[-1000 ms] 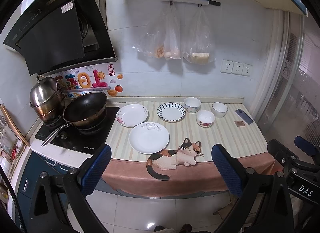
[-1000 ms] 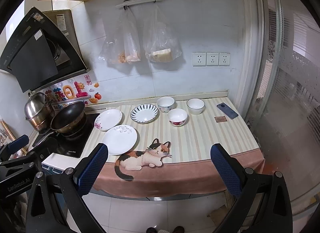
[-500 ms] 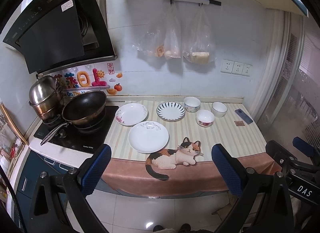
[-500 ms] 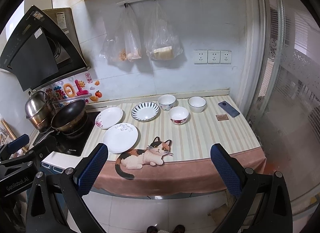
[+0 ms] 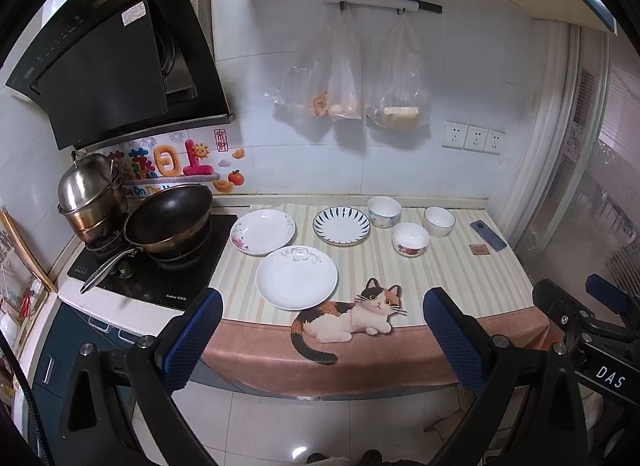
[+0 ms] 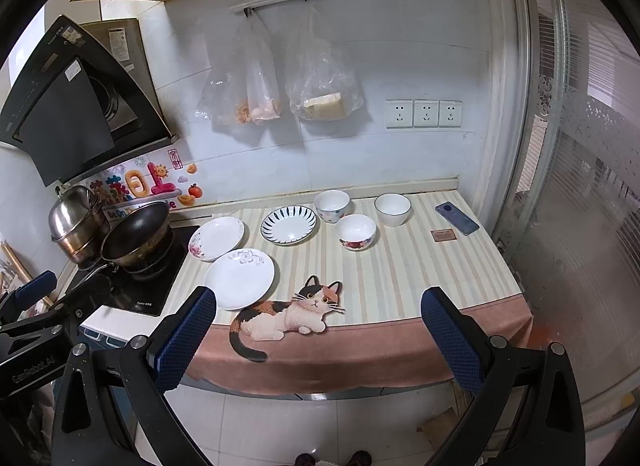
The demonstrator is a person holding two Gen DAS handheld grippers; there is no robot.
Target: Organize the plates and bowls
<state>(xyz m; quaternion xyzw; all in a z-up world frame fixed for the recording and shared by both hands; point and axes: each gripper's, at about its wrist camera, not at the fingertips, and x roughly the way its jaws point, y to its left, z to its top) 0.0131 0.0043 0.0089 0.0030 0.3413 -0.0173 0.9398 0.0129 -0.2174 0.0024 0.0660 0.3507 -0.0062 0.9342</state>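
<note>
Three plates lie on the striped counter cloth (image 5: 460, 266): a plain white plate (image 5: 296, 277) (image 6: 239, 278) in front, a red-flowered plate (image 5: 263, 231) (image 6: 216, 238) behind it on the left, and a blue-striped plate (image 5: 341, 225) (image 6: 288, 224). Three bowls stand to the right: a blue-patterned bowl (image 5: 384, 211) (image 6: 331, 206), a red-flowered bowl (image 5: 410, 240) (image 6: 355, 231) and a white bowl (image 5: 439, 221) (image 6: 392, 209). My left gripper (image 5: 320, 338) and right gripper (image 6: 318, 340) are both open and empty, held off the counter's front edge, well short of the dishes.
A black wok (image 5: 168, 219) and a steel pot (image 5: 86, 195) sit on the stove at left. A phone (image 5: 488, 235) and a small brown card (image 5: 479, 250) lie at the counter's right end. Plastic bags (image 5: 348, 77) hang on the wall. A range hood (image 5: 112, 65) overhangs the stove.
Both views have shifted slightly; the counter sits a little lower and closer in frame. Nothing on the counter has moved, and both grippers stay open.
</note>
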